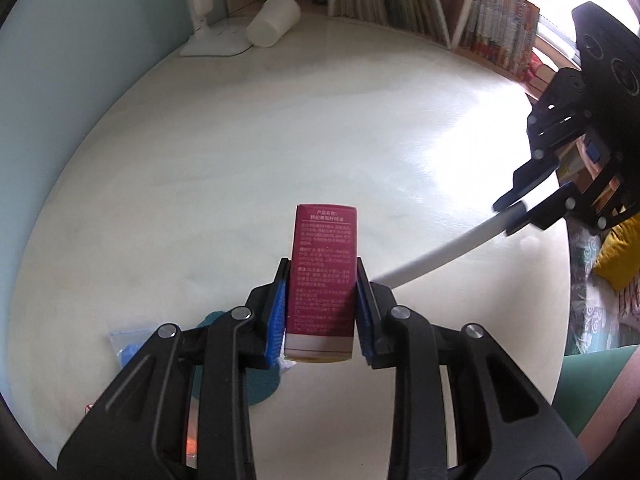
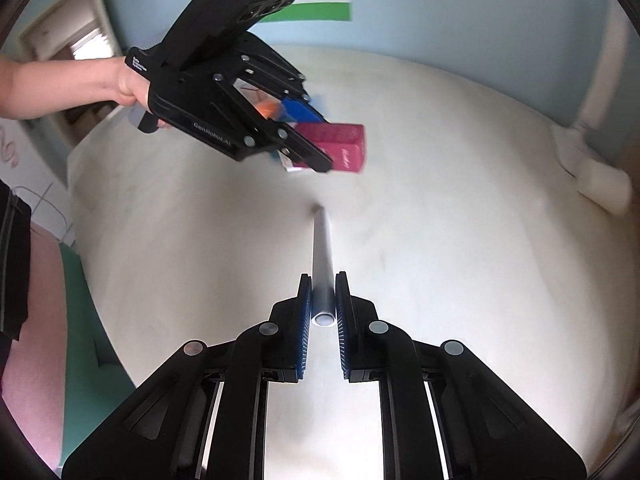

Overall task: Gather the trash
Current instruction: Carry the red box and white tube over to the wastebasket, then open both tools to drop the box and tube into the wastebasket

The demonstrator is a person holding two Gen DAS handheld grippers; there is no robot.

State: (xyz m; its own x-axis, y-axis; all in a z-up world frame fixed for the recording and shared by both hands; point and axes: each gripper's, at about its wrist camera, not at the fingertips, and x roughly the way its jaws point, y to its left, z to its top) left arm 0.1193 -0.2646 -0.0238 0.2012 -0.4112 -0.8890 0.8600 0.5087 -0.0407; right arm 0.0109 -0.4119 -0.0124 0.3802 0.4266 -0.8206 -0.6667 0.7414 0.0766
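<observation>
Standing upright between the blue pads of the left gripper (image 1: pixel 320 300), a dark red box (image 1: pixel 322 276) with white print is clamped by its two narrow sides, and it is lifted clear of the white tabletop (image 1: pixel 280 152). In the right wrist view the same red box (image 2: pixel 340 146) shows beside the left gripper (image 2: pixel 308 136), which a hand (image 2: pixel 128 84) holds by its black handle.

The right gripper (image 2: pixel 323 304) has its fingers pressed on a thin white tube (image 2: pixel 323 256), held near one open end; the tube points forward and away over the tabletop (image 2: pixel 460 240). From the left wrist view the white tube (image 1: pixel 444 252) reaches from the right gripper (image 1: pixel 516 212) down toward the box.

Under the left gripper lie a teal round mat (image 1: pixel 260 388) and a small clear bag (image 1: pixel 124 344). Far on the tabletop a white cup (image 1: pixel 274 20) lies on its side next to a white lamp base (image 1: pixel 218 40). Behind it stand books (image 1: pixel 500 28) on a shelf.
</observation>
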